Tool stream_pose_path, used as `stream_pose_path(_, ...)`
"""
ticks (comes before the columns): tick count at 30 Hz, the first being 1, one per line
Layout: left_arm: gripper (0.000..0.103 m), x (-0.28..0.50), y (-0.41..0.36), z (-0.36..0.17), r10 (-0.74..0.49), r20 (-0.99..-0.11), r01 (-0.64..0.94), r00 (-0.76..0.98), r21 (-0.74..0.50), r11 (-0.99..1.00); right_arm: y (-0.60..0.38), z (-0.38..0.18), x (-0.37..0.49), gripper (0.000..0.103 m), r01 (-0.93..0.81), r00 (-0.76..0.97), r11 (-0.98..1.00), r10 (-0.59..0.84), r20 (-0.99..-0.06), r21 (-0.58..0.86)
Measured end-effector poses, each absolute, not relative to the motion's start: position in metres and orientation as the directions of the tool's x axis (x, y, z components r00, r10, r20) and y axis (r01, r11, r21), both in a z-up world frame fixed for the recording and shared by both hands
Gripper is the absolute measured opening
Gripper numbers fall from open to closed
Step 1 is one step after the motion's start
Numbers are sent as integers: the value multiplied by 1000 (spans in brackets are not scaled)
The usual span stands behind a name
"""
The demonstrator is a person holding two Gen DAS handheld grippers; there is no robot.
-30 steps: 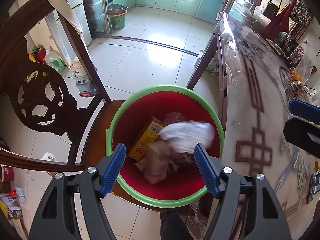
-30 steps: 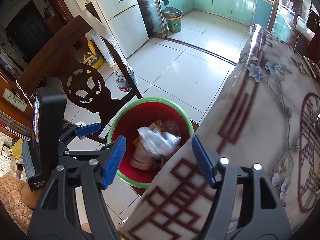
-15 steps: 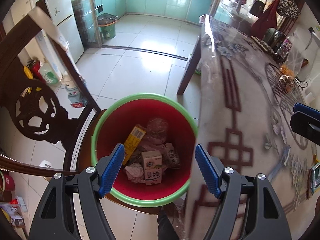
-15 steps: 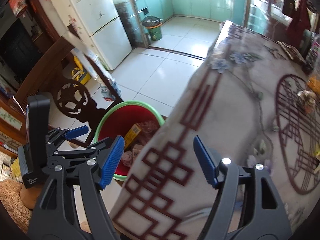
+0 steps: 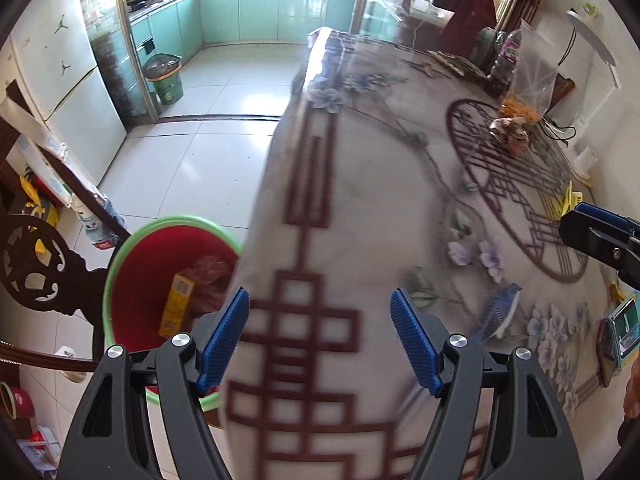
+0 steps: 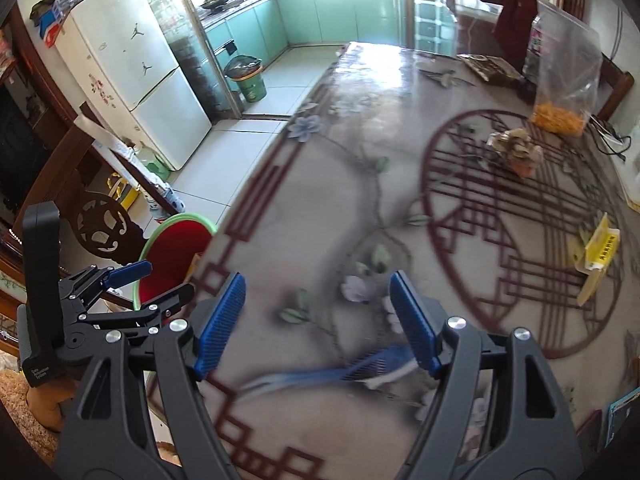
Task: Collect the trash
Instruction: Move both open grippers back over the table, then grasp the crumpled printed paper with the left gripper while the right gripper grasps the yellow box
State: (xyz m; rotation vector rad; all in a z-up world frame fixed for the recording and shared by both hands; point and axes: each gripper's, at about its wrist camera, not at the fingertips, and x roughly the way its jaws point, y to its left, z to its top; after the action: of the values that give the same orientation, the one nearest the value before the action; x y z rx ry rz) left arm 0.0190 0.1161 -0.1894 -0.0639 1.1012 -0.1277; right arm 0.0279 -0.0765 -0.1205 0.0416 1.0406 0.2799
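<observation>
Both grippers are over the table (image 6: 320, 208) now, a long one under a glossy beige cloth printed with maroon lattice lines, a big round maroon medallion and pale flowers. The left gripper (image 5: 320, 338) has its blue pads spread apart with nothing but tablecloth showing between them. The right gripper (image 6: 318, 322) is the same: its jaws have just been opening a bit more, and nothing sits between them.

The trash left on the table, as far as I can count: one flat yellow cardboard box (image 6: 598, 258) lying on the right side of the medallion, its long axis running from the near edge toward the far end, tipped slightly to the right, and one crumpled brownish wrapper wad (image 6: 514, 148) farther back inside the medallion. Just behind the wad stands one clear plastic bag with orange snacks in its bottom (image 6: 564, 76), upright.

One round red bin with a green rim (image 5: 160, 280) sits off the table's left edge, next to a dark carved wooden chair (image 5: 36, 268); a yellow carton (image 5: 176, 304) stands tilted inside it with some other wrappers I can't make out.

The floor is pale glossy tile, with teal kitchen cabinets at the back, one white fridge (image 6: 132, 76) on the left and a second, green bin (image 6: 248, 78) by the doorway.
</observation>
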Motion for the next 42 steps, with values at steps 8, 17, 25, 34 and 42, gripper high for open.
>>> stream_pose_path(8, 70, 18, 44, -189, -146, -886, 98, 439, -115, 989, -158, -127, 32, 74, -161, 475, 972, 230, -850, 173)
stream_pose_path(17, 70, 19, -9, -185, -140, -894, 134, 425, -91, 987, -227, -139, 39, 75, -80, 470, 978, 206, -859, 191)
stream_pose_path(25, 70, 33, -29, -174, -125, -887, 149, 445, -65, 987, -274, -144, 51, 78, 3, 486, 978, 180, -855, 207)
stream_pose_path(34, 70, 51, -28, -175, -83, -895, 104, 439, -41, 994, -363, -166, 83, 84, 233, 485, 950, 73, -872, 208)
stream_pose_path(42, 70, 86, -52, -182, -100, -904, 107, 415, -61, 992, -420, -202, 117, 86, 379, 439, 898, 39, -898, 224)
